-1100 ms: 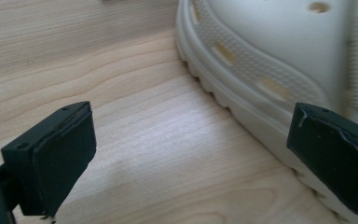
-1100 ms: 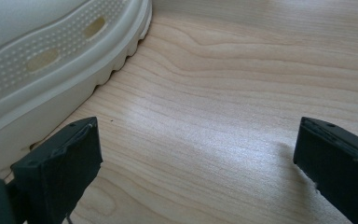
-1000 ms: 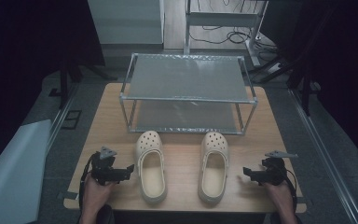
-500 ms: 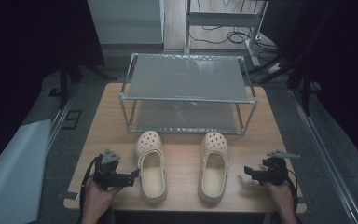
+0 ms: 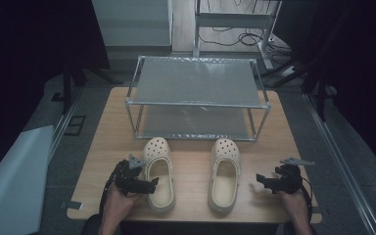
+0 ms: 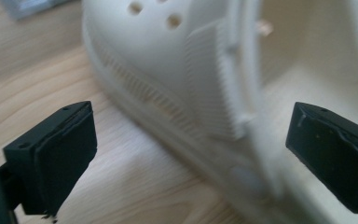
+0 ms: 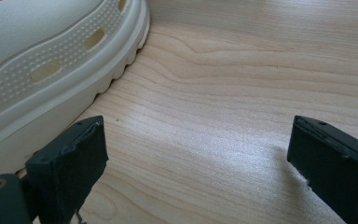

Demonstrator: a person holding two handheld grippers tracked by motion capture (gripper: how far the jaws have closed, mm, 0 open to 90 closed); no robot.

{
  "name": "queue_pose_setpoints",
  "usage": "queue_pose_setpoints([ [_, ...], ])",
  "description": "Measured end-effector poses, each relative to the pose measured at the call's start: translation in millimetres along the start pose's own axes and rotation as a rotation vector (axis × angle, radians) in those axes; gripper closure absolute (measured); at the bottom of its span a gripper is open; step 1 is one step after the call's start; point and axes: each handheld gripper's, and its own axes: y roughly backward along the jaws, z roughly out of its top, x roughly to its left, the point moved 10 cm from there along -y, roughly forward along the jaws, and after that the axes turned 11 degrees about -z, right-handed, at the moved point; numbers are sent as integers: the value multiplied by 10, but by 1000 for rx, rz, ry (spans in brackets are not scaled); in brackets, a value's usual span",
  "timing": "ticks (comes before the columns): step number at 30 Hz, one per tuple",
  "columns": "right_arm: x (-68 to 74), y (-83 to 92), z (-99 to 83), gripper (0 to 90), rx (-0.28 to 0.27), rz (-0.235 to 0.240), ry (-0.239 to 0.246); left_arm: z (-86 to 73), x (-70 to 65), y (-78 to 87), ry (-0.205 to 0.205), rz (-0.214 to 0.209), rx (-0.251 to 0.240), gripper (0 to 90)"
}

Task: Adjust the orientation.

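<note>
High view: left gripper (image 5: 152, 183) has moved in onto left clog (image 5: 159, 171) w/ jaws open astride its sidewall, grasp imminent; right gripper (image 5: 260, 179) open, idle beside right clog (image 5: 223, 174).

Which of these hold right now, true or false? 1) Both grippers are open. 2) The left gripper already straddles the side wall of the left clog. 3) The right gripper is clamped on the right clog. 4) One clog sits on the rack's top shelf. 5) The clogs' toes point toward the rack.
1) True: the left gripper and the right gripper both have their jaws wide apart.
2) True: in the left gripper view, one jaw is outside the left clog and the other over its opening.
3) False: the right gripper is open over bare table, beside the right clog.
4) False: both clogs lie on the table in front of the rack.
5) True.
</note>
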Motion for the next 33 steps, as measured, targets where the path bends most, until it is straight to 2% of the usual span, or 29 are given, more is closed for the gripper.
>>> queue_pose_setpoints([
  [3,4,2,3,48,-4,1,6,-19,36,18,14,1,1,30],
  [4,6,3,3,48,-4,0,6,-24,52,30,15,9,3,31],
  [5,8,2,3,48,-4,1,7,-38,103,67,7,40,16,29],
  [8,10,-1,2,48,-1,1,7,-48,159,101,15,57,16,31],
  [10,14,-1,1,48,1,2,7,-85,268,161,31,82,19,31],
  [11,14,-1,1,48,1,2,7,-85,268,161,31,82,19,36],
  [13,14,-1,-1,49,2,3,5,-119,387,220,54,99,17,38],
  [14,14,-1,-1,49,2,3,5,-119,387,220,54,99,17,40],
  [17,23,-6,-3,51,2,6,5,-146,510,268,75,117,14,35],
  [19,32,-9,-8,51,8,11,12,-156,601,310,77,141,10,48],
  [23,30,-14,-10,55,10,11,12,-162,666,341,78,157,11,65],
  [26,30,-11,-8,60,8,12,10,-151,622,335,69,129,11,103],
  [28,32,-9,-3,61,4,10,7,-103,532,321,52,86,3,144],
  [31,29,-4,-2,63,5,12,8,-74,498,313,39,69,10,152],
  [33,30,4,3,63,2,14,5,-43,475,289,32,42,7,198],
])
